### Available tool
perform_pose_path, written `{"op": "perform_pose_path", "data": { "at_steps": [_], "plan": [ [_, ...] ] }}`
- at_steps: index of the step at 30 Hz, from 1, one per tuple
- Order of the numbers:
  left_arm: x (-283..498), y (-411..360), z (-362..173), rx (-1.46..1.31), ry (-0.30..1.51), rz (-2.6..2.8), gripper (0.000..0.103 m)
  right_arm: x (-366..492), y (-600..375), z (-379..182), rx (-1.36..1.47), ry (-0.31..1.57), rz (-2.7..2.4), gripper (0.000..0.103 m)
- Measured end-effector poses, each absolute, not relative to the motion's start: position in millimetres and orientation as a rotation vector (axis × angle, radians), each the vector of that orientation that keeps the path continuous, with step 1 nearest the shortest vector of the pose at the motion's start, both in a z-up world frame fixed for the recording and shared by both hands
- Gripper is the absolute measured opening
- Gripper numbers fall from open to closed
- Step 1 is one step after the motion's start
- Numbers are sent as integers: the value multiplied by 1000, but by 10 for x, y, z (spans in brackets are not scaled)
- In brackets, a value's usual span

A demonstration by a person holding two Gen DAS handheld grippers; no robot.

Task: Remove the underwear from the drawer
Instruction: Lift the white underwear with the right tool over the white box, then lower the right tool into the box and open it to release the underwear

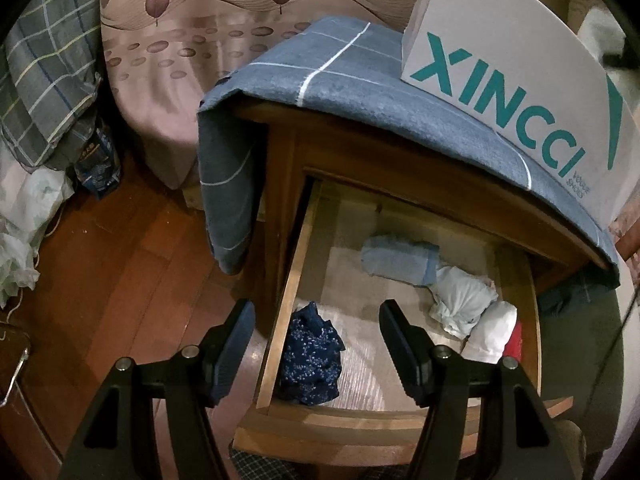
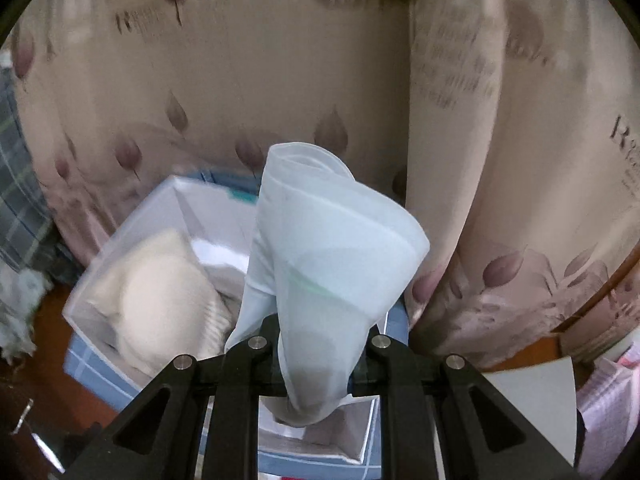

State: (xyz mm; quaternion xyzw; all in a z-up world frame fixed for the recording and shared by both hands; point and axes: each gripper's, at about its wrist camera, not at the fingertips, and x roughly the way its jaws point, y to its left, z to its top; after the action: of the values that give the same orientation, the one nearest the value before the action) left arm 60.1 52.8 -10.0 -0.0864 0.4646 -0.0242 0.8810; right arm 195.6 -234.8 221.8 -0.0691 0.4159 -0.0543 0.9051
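In the left wrist view the wooden drawer point(image 1: 280, 292) stands pulled open. In it lie dark blue dotted underwear point(image 1: 310, 354) at the front left, a light blue folded piece point(image 1: 398, 258), a pale crumpled piece point(image 1: 464, 296) and a white roll point(image 1: 494, 332). My left gripper point(image 1: 316, 322) is open and empty, above the drawer's front left corner, its fingers astride the dark blue piece. In the right wrist view my right gripper point(image 2: 316, 346) is shut on pale light-blue underwear point(image 2: 332, 248), held up over a white box point(image 2: 132, 232) that holds a cream garment point(image 2: 160, 292).
A blue checked cloth point(image 1: 360, 80) covers the nightstand top, with a white XINCCI shoe box point(image 1: 508, 80) on it. A leaf-patterned bed cover point(image 1: 180, 40) hangs behind. Wooden floor point(image 1: 120, 260) with bags lies to the left. The same cover point(image 2: 280, 80) fills the right wrist view.
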Motion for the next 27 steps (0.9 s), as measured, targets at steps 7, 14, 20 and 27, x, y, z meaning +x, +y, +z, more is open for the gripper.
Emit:
{"op": "perform_pose_path", "data": {
  "at_steps": [7, 14, 20, 27],
  "plan": [
    [601, 546, -91, -182, 966, -49, 67, 2109, -2304, 1902, -190, 920, -114, 17],
    [598, 535, -91, -179, 964, -48, 66, 2236, -2324, 1665, -171, 954, -112, 24],
    [601, 539, -90, -182, 964, -52, 67, 2251, -2311, 1648, -156, 925, -121, 53],
    [605, 534, -88, -183, 964, -50, 67, 2173, -2332, 1733, -125, 912, -113, 62]
  ]
}}
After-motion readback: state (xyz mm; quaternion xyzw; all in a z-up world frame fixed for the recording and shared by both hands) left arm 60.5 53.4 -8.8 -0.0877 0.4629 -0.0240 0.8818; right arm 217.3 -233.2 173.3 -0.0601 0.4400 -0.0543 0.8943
